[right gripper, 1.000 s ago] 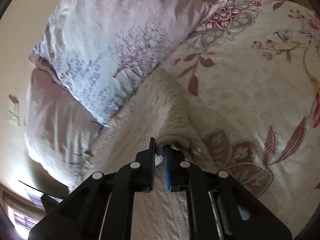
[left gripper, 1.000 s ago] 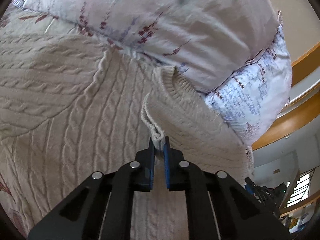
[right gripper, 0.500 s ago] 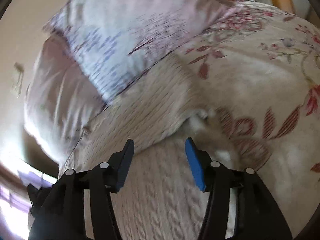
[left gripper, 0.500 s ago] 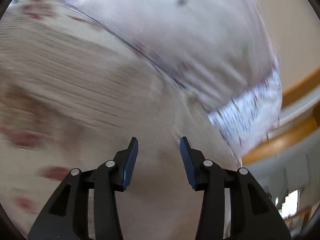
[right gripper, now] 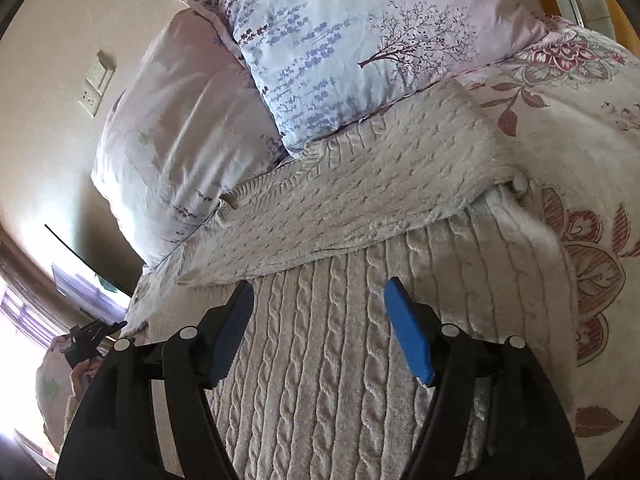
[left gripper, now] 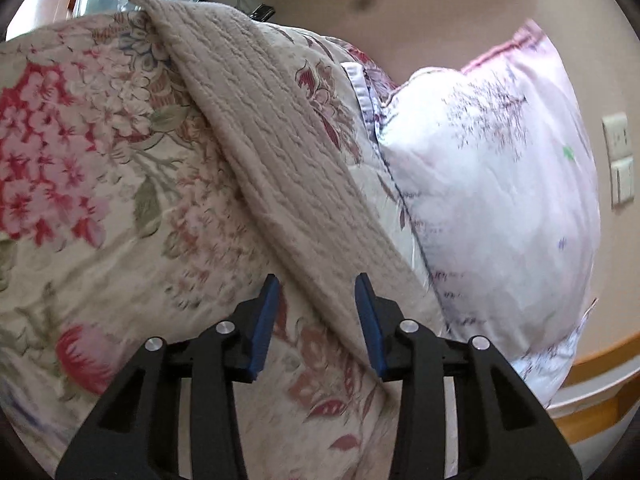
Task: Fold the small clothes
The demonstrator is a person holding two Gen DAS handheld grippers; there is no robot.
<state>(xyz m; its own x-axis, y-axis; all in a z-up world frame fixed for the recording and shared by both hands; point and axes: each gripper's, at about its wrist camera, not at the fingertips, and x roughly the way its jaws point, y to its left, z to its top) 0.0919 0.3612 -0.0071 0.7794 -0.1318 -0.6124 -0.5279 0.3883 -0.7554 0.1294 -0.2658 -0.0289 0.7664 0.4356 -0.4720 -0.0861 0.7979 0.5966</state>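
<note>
A cream cable-knit sweater (right gripper: 360,208) lies flat on the floral bedspread (right gripper: 580,120), its top part folded down across the body. My right gripper (right gripper: 320,300) is open and empty, just above the sweater's body below the fold edge. In the left wrist view one sweater part (left gripper: 280,152) runs diagonally across the bedspread (left gripper: 80,160) from the upper left to between my fingers. My left gripper (left gripper: 318,292) is open and empty, hovering over that strip's near end.
Two pale pillows with lavender prints (right gripper: 360,40) (right gripper: 180,140) lie against the wall beyond the sweater; one shows in the left wrist view (left gripper: 500,200). A wall socket plate (right gripper: 96,84) is behind. A wooden bed frame edge (left gripper: 592,364) is at the lower right.
Both grippers were shut on the sweater's edge a second ago. Both have opened, let the fabric go and pulled back; the left one has swung to face the sweater's side.
</note>
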